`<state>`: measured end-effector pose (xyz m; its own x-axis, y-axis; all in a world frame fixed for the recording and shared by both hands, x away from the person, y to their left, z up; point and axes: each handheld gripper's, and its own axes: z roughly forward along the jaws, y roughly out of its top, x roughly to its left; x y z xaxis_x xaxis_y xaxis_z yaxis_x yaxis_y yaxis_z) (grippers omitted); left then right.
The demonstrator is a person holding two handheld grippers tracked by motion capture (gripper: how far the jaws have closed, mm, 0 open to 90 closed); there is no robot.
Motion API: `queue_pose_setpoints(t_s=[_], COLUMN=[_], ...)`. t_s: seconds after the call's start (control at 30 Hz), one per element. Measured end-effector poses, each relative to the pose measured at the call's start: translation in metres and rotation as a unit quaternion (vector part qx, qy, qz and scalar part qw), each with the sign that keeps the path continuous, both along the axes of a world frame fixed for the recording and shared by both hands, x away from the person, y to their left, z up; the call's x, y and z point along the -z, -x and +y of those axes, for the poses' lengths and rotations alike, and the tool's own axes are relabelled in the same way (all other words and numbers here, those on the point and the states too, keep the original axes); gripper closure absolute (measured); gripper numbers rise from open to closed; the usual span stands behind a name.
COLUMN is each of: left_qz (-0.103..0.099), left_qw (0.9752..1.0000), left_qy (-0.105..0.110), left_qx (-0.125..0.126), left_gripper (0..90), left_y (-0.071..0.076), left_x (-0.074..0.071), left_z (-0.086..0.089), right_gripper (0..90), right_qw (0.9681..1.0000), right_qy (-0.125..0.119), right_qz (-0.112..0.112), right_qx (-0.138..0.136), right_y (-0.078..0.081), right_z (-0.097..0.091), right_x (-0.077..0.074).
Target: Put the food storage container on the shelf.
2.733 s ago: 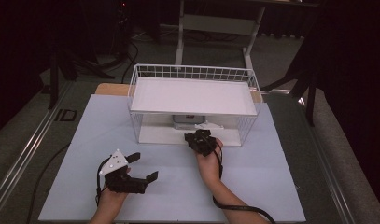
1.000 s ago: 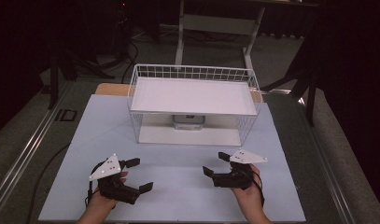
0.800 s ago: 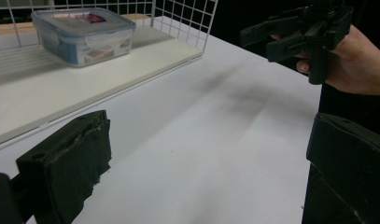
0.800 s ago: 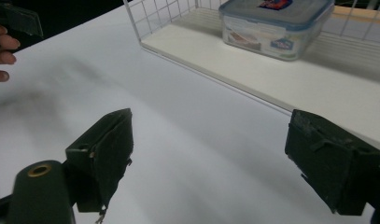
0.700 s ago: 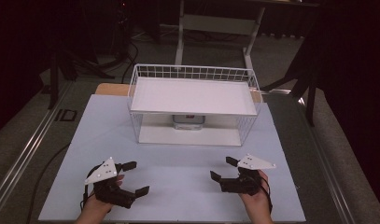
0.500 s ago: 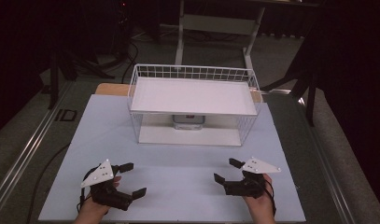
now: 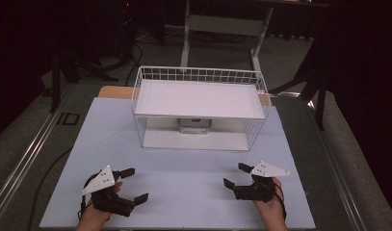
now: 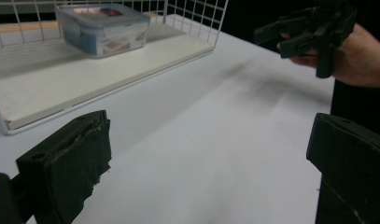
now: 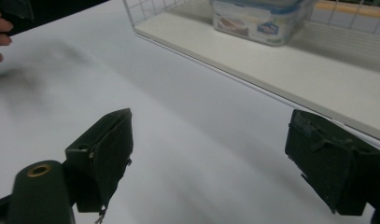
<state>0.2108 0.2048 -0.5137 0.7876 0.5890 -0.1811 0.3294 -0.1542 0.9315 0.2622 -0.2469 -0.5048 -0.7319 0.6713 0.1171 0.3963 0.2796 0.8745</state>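
Both hand-held grippers rest low over the white desk [image 7: 193, 187], well apart, the left gripper [image 7: 131, 184] and right gripper [image 7: 233, 175] each with jaws spread wide and empty. The clear plastic lidded food container [image 7: 195, 126] sits at the back of the white wire two-tier rack [image 7: 199, 75], on its lower board. The upper shelf hides most of it from above, and its label is too blurred to read.

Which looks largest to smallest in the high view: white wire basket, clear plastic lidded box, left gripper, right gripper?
1. White wire basket
2. Left gripper and right gripper, alike
3. Clear plastic lidded box, partly hidden under the shelf
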Motion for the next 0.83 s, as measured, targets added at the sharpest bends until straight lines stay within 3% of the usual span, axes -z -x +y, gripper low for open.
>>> queue_pose_setpoints(t_s=[0.13,0.33,0.47,0.6,0.83], left_qz=[0.008,0.015,0.021,0.017,0.016], left_qw=[0.9999,0.9999,0.9997,0.9997,0.9995], left_qy=[0.005,0.001,-0.002,0.002,0.005], left_qx=[-0.003,-0.008,-0.012,-0.019,-0.026], left_gripper=[0.9,0.9,0.9,0.9,0.9], left_y=[-0.0029,-0.0062,-0.0071,-0.0066,-0.0070], left_x=[0.0027,0.0060,0.0094,0.0081,0.0077], left_z=[-0.0003,-0.0030,-0.0014,0.0011,0.0036], right_gripper=[15.3,15.3,15.3,15.3,15.3], right_qw=[0.9997,0.9996,0.9988,0.9988,0.9987], right_qy=[-0.002,0.011,0.003,0.021,0.031], right_qz=[0.020,0.018,0.036,0.028,0.025], right_qx=[0.014,0.020,0.033,0.033,0.031], right_y=[-0.0038,-0.0051,-0.0055,-0.0052,-0.0063], right_z=[-0.0021,-0.0014,-0.0023,-0.0004,-0.0005], right_x=[0.0032,0.0039,0.0063,0.0067,0.0082])
